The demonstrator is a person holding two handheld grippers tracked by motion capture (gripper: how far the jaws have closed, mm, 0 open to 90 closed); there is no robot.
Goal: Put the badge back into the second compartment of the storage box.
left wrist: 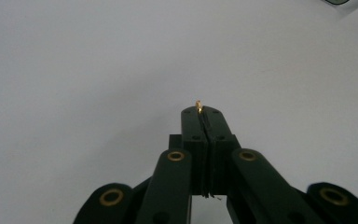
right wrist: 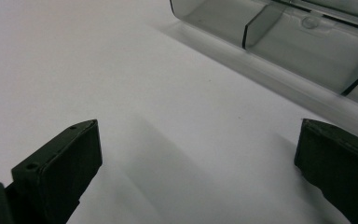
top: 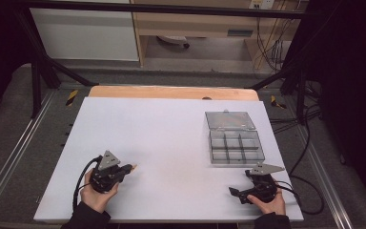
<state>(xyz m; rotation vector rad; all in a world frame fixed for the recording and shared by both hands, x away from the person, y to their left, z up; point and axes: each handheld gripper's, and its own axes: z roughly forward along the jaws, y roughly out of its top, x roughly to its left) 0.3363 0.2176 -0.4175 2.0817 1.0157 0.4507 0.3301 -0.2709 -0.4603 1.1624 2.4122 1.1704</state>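
Left gripper (left wrist: pixel 204 112) clenched on tiny brass-coloured pin (left wrist: pixel 198 105) seen close up, right gripper (right wrist: pixel 198 163) released, clear ribbed plastic organiser box (top: pixel 236 145), matte white table (top: pixel 162 138).

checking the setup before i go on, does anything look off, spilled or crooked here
Nothing stands out. The clear compartment box sits square on the white table with its lid open. The left gripper is shut on a tiny gold piece; the right gripper is open.

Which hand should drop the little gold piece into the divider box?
Left, probably. The left gripper already pinches the gold piece, though the box lies nearer the right gripper, which is open and holds nothing.
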